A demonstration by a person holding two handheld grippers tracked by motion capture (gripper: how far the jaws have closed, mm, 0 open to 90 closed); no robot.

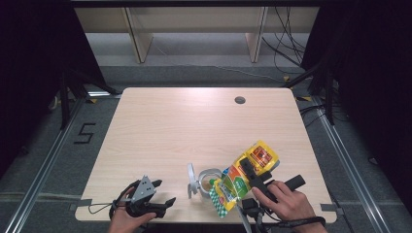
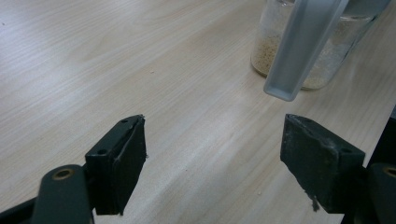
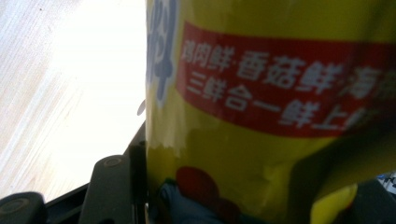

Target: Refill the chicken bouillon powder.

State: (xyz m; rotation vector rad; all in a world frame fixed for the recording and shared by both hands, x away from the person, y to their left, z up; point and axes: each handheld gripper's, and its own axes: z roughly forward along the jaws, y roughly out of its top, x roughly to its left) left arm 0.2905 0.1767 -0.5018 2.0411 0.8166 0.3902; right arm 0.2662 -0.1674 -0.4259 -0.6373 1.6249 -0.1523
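The yellow packet [image 3: 280, 93] bears a red band with white Chinese characters, 鸡肉鲜·香菇鲜·海 and 三鲜合一鲜上; the floor [image 1: 58, 160] carries a black "5" [image 1: 85, 132].

A wooden table [image 1: 170, 126] with a grommet hole [image 1: 239, 100].

Grey carpet floor [image 1: 58, 160], wooden shelf legs [image 1: 138, 41]

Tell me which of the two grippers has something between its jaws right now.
The right gripper: its jaws clamp the yellow packet, tipped over the glass jar. The left gripper stands open over bare table.
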